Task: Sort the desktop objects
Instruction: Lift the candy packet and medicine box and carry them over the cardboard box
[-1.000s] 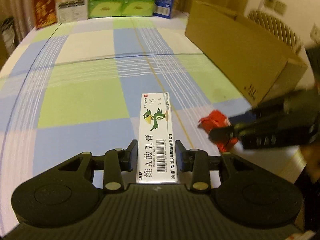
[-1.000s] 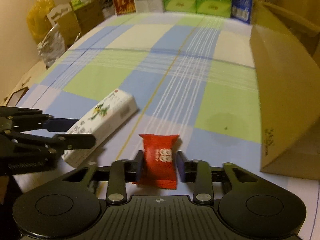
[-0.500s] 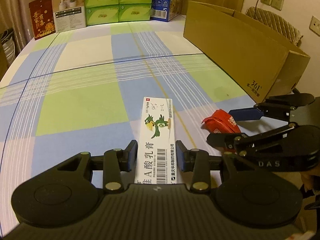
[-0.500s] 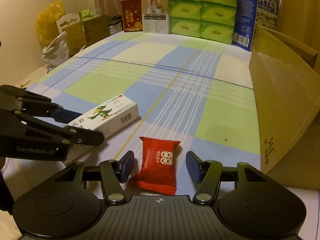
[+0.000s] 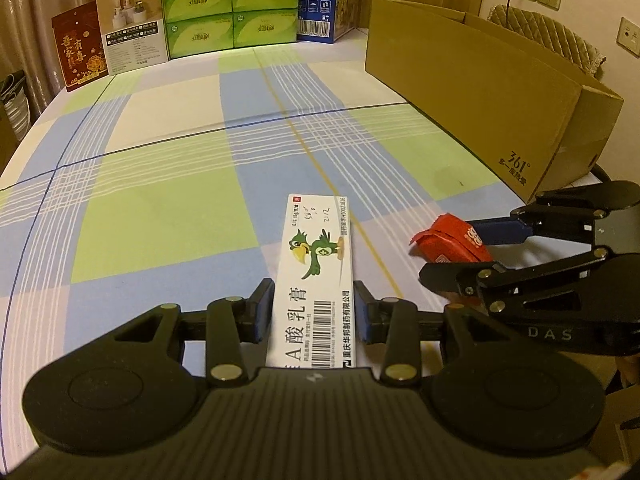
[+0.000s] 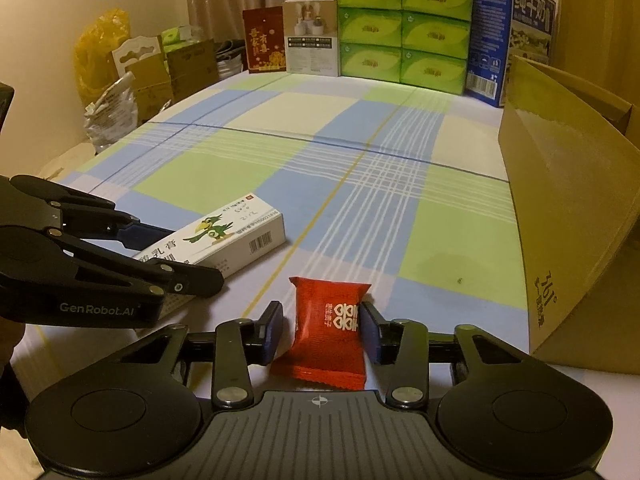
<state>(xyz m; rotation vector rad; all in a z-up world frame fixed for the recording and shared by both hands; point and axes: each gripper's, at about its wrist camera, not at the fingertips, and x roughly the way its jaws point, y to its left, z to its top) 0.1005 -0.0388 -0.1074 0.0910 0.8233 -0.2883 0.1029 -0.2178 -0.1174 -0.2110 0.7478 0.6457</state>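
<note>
Left gripper (image 5: 313,312): black, blue pads; jaws astride the near end of the box, slim gaps either side, not clamped.
Box (image 5: 316,276): long white card carton, glossy, green bird print, barcode; flat on the worktop, pointing away.
Right gripper (image 6: 322,330): jaws part open around the packet; right pad touching its edge, left pad just clear.
Packet (image 6: 330,328): red crinkly foil pillow, crimped ends, white print; on the worktop just right of the box.
Worktop (image 6: 248,176): smooth checked cloth, blue, green, cream.
Carton (image 5: 476,88): large open brown corrugated box, right side.
Tissue packs (image 6: 400,24): green, stacked at the far edge.
</note>
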